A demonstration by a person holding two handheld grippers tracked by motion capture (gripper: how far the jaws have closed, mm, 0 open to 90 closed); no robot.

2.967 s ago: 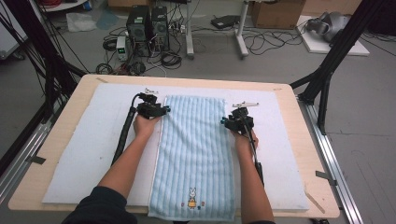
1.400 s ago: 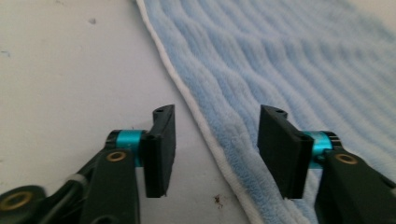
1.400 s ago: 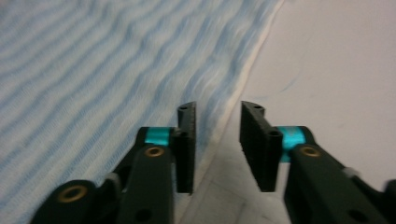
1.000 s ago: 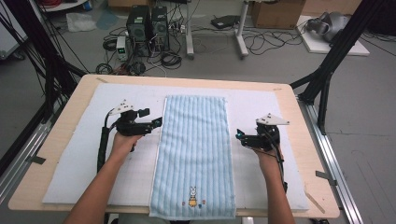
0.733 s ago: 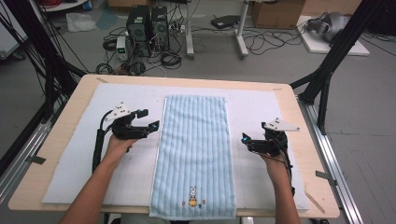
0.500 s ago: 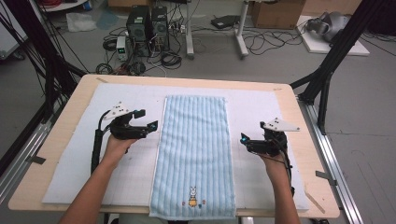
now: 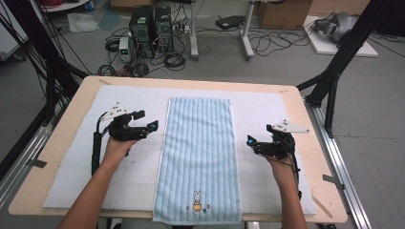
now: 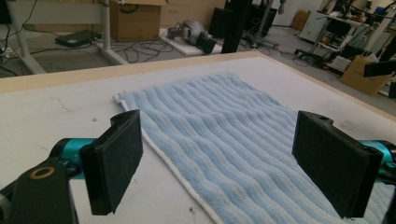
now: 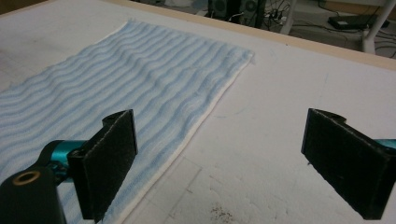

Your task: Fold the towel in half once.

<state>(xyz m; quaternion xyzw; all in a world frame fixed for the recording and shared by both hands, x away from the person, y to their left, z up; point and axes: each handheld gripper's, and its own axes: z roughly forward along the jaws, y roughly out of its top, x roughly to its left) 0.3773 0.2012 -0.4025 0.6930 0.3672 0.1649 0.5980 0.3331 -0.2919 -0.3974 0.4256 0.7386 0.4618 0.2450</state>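
So there's a light blue striped towel (image 7: 198,157) lying flat down the middle of the bench (image 7: 305,119), on top of a white mat (image 7: 143,167) that covers most of the wood. It's spread out lengthwise, far end toward the back of the bench, near end hanging a bit over the front edge. There's a little bunny print (image 7: 197,200) near the front end. The long edges have a thin white hem, which you can see well in both gripper views.

The left hand-held gripper (image 7: 152,127) sits on the mat just beside the towel's left edge, pointing in toward it, and isn't touching the cloth. Its jaws are wide apart with nothing between them; in the left gripper view the towel (image 8: 233,140) runs across between the two black pads (image 8: 114,158), one pad over bare mat and the other over the cloth.

The right hand-held gripper (image 7: 250,141) is on the other side, a bit further from the towel's right edge and a little closer to the front than the left one. Jaws wide apart too, nothing held. In the right gripper view its pads (image 9: 109,158) frame bare mat (image 9: 261,154), with the towel (image 9: 116,84) off to the left.

Both forearms come in from the bottom of the high view. Behind the bench there are computer towers (image 7: 150,24) and loose cables (image 7: 272,43) on the floor.
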